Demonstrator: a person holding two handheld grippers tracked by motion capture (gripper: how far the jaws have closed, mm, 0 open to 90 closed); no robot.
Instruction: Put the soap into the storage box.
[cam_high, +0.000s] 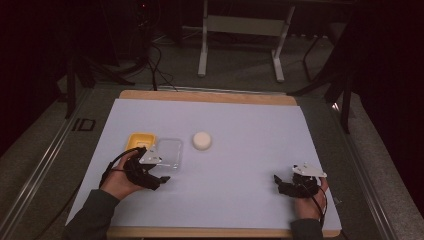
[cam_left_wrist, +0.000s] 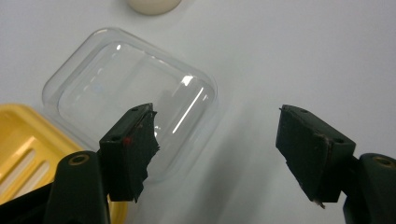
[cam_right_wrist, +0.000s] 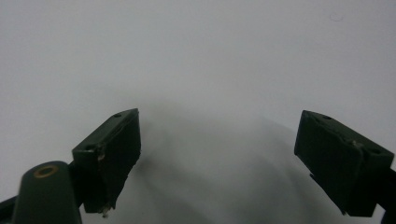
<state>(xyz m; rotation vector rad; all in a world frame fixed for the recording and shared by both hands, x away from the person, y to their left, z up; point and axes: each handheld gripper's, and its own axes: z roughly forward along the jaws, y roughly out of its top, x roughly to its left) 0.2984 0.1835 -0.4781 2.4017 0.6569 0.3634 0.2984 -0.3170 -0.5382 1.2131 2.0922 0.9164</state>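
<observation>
A clear plastic lid (cam_high: 169, 152) lies on the white sheet beside a yellow slotted tray (cam_high: 140, 141). A round white block (cam_high: 202, 140) sits just to the right of them. My left gripper (cam_high: 162, 171) hovers at the lid's near edge. In the left gripper view the jaws (cam_left_wrist: 215, 116) stand apart with bare sheet between them, and the clear lid (cam_left_wrist: 135, 88) lies behind the left jaw, next to the yellow tray (cam_left_wrist: 28, 149). My right gripper (cam_high: 282, 181) rests near the front right, open (cam_right_wrist: 218, 116) over bare sheet.
The white sheet (cam_high: 240, 165) covers a wooden board (cam_high: 210, 96) whose edges show at the back and front. Beyond the table stand the white legs of a frame (cam_high: 202, 55) and cables on the floor.
</observation>
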